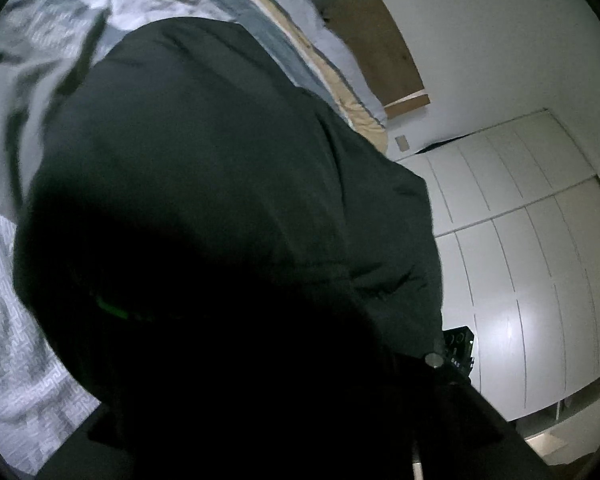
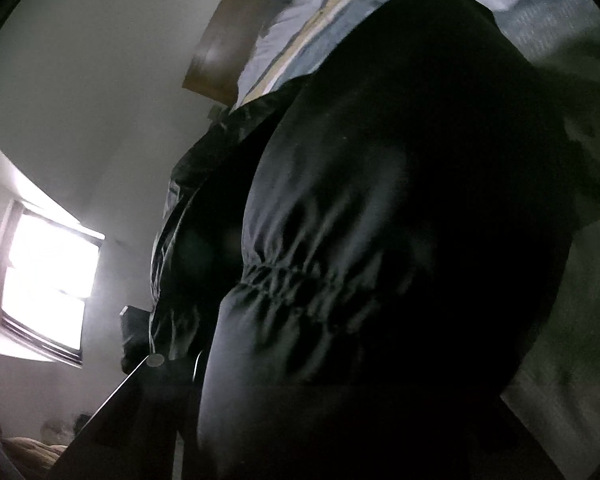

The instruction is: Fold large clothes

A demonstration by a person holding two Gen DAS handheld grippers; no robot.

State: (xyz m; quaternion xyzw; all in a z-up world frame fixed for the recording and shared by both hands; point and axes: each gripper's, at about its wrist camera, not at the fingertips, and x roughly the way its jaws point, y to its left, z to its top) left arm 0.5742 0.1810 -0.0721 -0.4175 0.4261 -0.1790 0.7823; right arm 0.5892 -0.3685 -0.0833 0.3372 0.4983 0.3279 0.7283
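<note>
- Both views mostly blocked by the dark garment [image 1: 220, 184] [image 2: 380, 200], draped over the cameras above the bed [image 1: 16, 320].
- My jaws are buried in shadow; grip state unreadable.
- Wardrobe [image 1: 520, 240] visible at the edge.

Likely a home bedroom, bed with patterned bedding [image 1: 16, 340], white wardrobe [image 1: 520, 280], window [image 2: 48, 280]
</note>
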